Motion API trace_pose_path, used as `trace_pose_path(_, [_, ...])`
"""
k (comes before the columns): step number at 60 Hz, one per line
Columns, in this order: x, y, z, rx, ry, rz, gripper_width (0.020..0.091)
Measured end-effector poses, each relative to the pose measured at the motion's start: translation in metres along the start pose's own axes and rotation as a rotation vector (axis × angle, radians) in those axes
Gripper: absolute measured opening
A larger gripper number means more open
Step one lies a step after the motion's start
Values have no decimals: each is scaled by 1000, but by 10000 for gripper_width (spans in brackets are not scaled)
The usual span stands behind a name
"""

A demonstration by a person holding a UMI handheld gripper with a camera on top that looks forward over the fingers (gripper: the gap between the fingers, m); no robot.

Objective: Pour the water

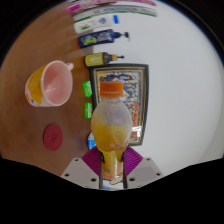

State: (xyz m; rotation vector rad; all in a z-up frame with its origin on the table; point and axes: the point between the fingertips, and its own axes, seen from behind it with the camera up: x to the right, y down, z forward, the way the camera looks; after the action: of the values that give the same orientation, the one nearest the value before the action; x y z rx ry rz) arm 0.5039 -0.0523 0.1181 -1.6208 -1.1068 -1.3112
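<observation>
1. Clear plastic bottle (pixel 111 125) with orange liquid and an orange cap stood upright, clamped between the gripper (pixel 111 168) fingers' purple pads.
2. Left of it sat a round pink cup (pixel 48 84) on the wooden table (pixel 30 120).

Orange-filled bottle (pixel 110 125) with orange cap, pink cup (pixel 48 84), red coaster (pixel 52 134).

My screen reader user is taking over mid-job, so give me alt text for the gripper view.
The hand-held gripper is shut on a bottle of orange liquid with an orange cap, held upright between its fingers. A pink mug stands on the wooden table ahead and to one side, with a small red disc nearer the fingers. More bottles lie beyond.
</observation>
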Motion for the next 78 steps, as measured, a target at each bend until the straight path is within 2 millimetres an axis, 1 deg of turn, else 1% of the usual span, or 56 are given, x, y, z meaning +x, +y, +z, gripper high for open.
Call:
trace_pose_path(4, [-3,-8,1,-14,14,-137,263])
trace_pose_path(9, [-7,-14,3,-38,31,-294,264])
trace_pose_path(10, [-7,-14,6,-33,32,-326,265])
trace_pose_path(13, [-9,-21,6,-39,38,-397,263])
trace_pose_path(16, [-10,-24,6,-51,36,-451,264])
trace_pose_path(21, [-15,-24,7,-73,28,-503,263])
trace_pose_path(24, [-14,-25,7,-84,26,-522,264])
trace_pose_path(28, [-16,-26,5,-86,7,-506,265])
trace_pose_path(35, [-10,-26,1,-71,10,-461,265])
trace_pose_path(38, [-9,-23,-1,-72,-14,-396,264])
trace_pose_path(43, [-5,-19,-5,-65,-51,-228,263])
trace_pose_path(45, [-3,-19,-7,-53,-62,-149,264])
trace_pose_path(49, [-1,-26,-11,-4,-99,19,264])
trace_pose_path(52, [2,-26,-14,17,-115,138,264])
trace_pose_path(57, [0,-30,-17,51,-163,350,266])
trace_pose_path(60, [-6,-34,-17,68,-197,482,265])
trace_pose_path(62, [-9,-33,-14,74,-217,572,266])
trace_pose_path(67, [-24,-35,-10,79,-288,793,264])
trace_pose_path(70, [-36,-37,-7,74,-326,913,266])
trace_pose_path(73, [-47,-34,0,82,-374,1014,266])
trace_pose_path(78, [-69,-34,11,90,-437,1145,265])
